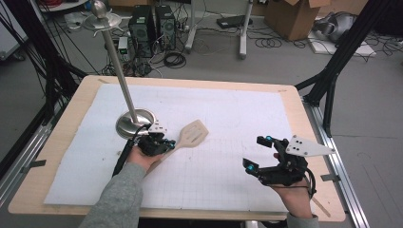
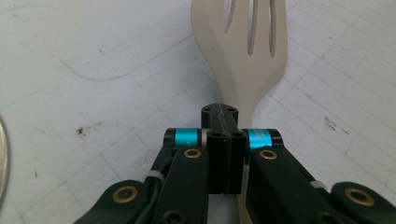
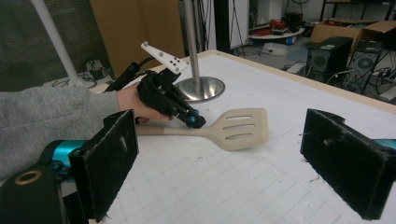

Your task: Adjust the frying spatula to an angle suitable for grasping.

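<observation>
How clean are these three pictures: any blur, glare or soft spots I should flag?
High view: evenly lit, slightly soft overall, a bright highlight on the metal stand base. Left gripper view: the spatula and mat are sharp, with soft shadows under the left gripper. Right gripper view: the right gripper has near fingers that look a little soft, the spatula is crisp, and the background is dim.

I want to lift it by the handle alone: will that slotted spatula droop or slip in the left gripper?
The spatula looks like one rigid moulded piece, so it probably stays straight. The left gripper is shut on its narrow neck, and the wide slotted blade sits ahead, so it may pivot downward. Its smooth surface could slip slightly.
</observation>
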The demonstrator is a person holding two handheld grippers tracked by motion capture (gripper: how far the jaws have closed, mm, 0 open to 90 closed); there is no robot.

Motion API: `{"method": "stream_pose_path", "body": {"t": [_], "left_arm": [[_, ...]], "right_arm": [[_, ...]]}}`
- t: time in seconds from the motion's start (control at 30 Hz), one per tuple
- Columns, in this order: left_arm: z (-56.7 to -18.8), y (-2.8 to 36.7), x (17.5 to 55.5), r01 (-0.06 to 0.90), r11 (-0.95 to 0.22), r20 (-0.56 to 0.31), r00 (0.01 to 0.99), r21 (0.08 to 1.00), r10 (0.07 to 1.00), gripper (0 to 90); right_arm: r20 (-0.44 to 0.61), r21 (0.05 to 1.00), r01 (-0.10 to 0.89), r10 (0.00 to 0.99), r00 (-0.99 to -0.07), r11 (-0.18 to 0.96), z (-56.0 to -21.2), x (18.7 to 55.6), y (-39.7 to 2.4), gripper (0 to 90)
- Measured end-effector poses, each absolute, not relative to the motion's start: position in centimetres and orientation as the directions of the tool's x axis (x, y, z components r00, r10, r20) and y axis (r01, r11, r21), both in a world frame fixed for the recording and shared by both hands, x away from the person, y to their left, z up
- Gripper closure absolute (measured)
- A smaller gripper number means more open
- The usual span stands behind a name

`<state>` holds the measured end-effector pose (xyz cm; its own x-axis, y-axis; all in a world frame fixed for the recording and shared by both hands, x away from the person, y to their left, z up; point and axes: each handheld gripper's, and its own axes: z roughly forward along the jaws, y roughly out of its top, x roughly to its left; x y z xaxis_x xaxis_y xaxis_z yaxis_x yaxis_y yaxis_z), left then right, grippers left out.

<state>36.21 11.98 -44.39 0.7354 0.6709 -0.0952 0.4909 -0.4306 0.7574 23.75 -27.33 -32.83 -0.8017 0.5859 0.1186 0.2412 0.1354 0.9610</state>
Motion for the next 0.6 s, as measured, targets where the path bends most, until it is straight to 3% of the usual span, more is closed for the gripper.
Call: {"method": "stream_pose_path", "body": {"t": [0.6], "left_arm": [[-44.3, 10.5, 35.7, 0.449, -0.48, -0.103, 0.802, 0.754, 0.589, 90.0]], "right_arm": [[0.114, 0.96, 0.24, 0.586, -0.803, 0.142, -32.8, 23.8, -27.2, 10.1]]}}
